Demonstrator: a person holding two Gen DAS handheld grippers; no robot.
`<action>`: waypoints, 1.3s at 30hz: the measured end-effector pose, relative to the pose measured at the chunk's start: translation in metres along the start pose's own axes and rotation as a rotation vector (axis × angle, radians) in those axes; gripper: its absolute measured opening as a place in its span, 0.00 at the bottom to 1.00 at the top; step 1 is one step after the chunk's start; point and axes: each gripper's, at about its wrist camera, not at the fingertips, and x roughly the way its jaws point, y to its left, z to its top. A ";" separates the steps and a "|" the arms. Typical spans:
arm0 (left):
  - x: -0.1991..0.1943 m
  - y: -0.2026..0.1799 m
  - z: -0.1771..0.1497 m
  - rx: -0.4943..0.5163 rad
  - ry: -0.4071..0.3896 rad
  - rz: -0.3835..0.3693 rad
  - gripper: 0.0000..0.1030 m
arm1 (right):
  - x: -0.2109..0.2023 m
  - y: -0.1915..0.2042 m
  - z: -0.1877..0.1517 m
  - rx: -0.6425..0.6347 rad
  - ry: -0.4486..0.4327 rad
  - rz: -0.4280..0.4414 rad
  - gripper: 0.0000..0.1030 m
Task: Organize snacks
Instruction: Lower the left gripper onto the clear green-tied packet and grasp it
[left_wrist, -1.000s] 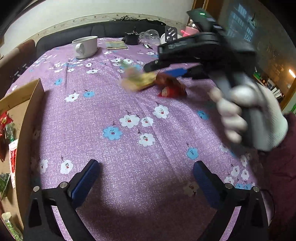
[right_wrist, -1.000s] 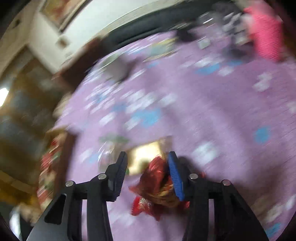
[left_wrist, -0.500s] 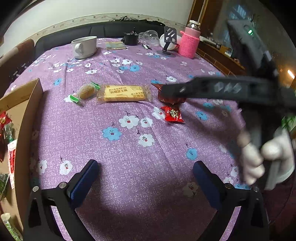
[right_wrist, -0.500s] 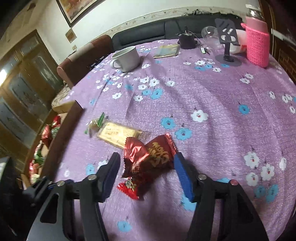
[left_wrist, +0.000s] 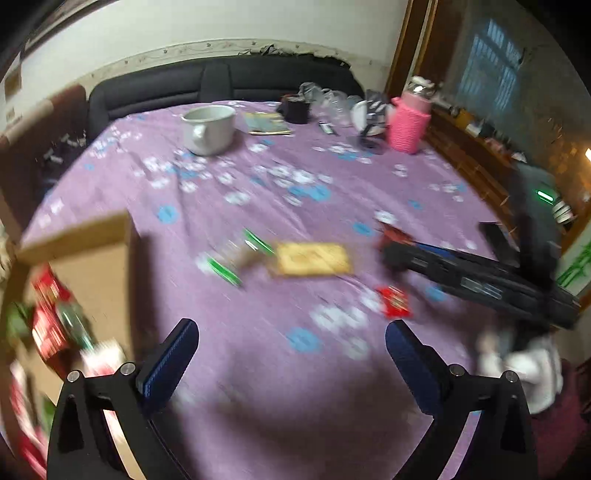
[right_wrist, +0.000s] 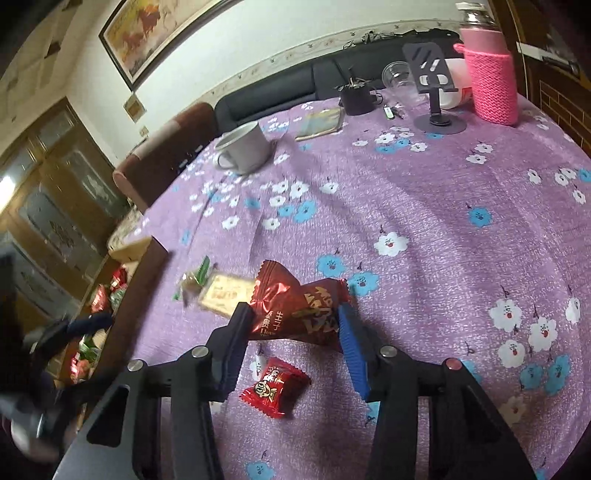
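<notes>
Only rightward, red packet (right_wrist: 299, 308) between tongs (right_wrist: 291, 341)

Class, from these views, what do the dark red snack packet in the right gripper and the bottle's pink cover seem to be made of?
Dark red snack packet: probably glossy foil or plastic film, since it is creased, shiny and crimped at its ends. Pink cover: knitted yarn, matte, with visible stitch rows.

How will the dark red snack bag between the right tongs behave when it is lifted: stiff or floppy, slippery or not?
The dark red snack bag looks puffy and creased, so probably light and floppy. Its glossy foil may slip between the right tongs, which appear shut on it.
</notes>
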 end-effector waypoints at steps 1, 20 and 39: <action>0.007 0.005 0.010 0.021 0.014 0.016 0.97 | -0.003 -0.001 0.001 0.007 -0.008 0.003 0.45; 0.089 0.018 0.051 0.196 0.193 0.008 0.35 | -0.009 -0.020 0.003 0.056 -0.016 0.029 0.45; -0.003 0.052 0.009 -0.040 0.032 -0.135 0.31 | -0.014 -0.014 -0.001 0.059 -0.045 0.061 0.45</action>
